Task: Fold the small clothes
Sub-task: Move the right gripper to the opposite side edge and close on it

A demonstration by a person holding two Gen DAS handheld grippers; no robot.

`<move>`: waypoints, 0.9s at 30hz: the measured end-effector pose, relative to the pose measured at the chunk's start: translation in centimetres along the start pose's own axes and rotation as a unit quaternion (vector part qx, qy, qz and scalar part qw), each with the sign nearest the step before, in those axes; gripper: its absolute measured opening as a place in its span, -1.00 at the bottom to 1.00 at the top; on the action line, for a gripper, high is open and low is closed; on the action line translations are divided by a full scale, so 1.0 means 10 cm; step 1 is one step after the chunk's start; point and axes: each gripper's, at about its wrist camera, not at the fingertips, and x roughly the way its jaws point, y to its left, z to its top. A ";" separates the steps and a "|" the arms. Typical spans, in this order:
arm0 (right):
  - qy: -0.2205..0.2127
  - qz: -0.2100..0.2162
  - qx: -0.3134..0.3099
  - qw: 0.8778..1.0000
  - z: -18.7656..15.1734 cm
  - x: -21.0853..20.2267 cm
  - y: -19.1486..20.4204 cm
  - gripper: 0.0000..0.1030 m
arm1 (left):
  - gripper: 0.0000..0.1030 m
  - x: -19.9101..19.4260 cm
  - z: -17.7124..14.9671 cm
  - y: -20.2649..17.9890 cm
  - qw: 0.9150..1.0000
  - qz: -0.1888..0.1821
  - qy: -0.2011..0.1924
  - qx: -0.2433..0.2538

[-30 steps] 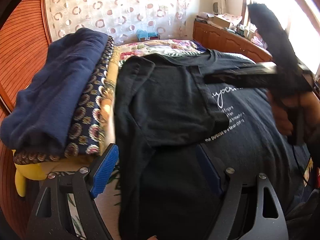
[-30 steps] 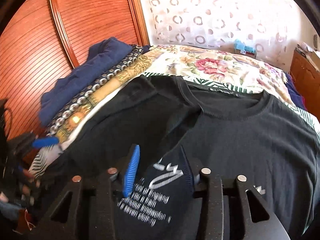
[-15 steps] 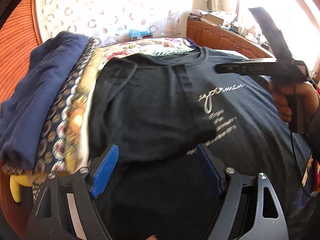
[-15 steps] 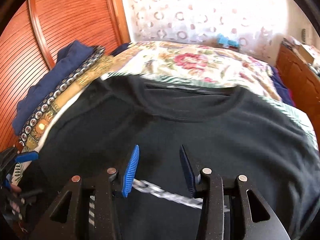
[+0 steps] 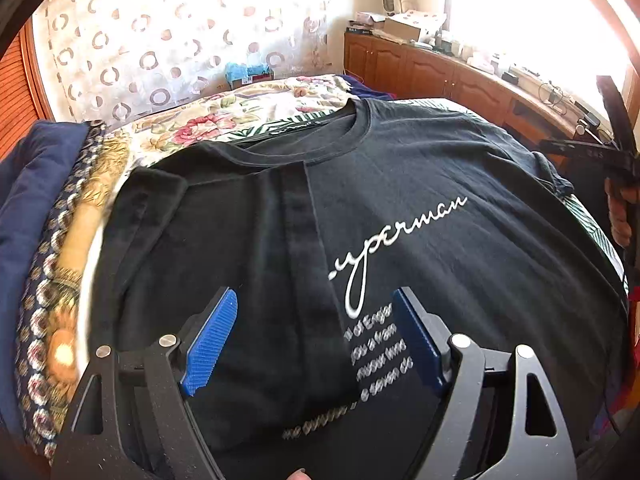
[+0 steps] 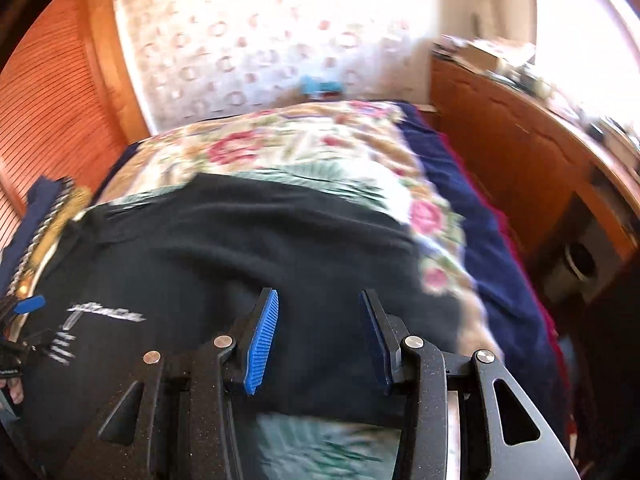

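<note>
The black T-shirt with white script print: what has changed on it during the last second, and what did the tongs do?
The right tongs let go of the black T-shirt fold they pinched a second ago and swung toward its right side, open. The left tongs moved rightward over the folded-in left side, open all along. The navy folded pile stayed put.

The right gripper [image 6: 316,336], its blue-padded jaws spread apart with nothing between them, hangs above the black cotton T-shirt [image 6: 224,264]. The shirt lies on a floral-patterned bedspread [image 6: 288,148]. Right of the shirt runs a navy blanket edge [image 6: 480,216], then a wooden cabinet [image 6: 520,140]. The view is blurred.
</note>
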 end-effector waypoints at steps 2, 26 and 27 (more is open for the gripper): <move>0.007 -0.010 0.016 1.000 -0.07 0.01 -0.17 -0.15 | 0.56 0.06 0.04 -0.02 1.000 0.002 0.002 -0.002; 0.045 0.018 0.100 0.994 0.02 0.13 -0.51 0.08 | 0.99 0.29 0.08 -0.16 0.999 -0.009 0.037 0.018; 0.046 0.021 0.103 0.993 0.01 0.14 -0.52 0.08 | 0.99 0.29 0.08 -0.15 0.999 -0.009 0.037 0.018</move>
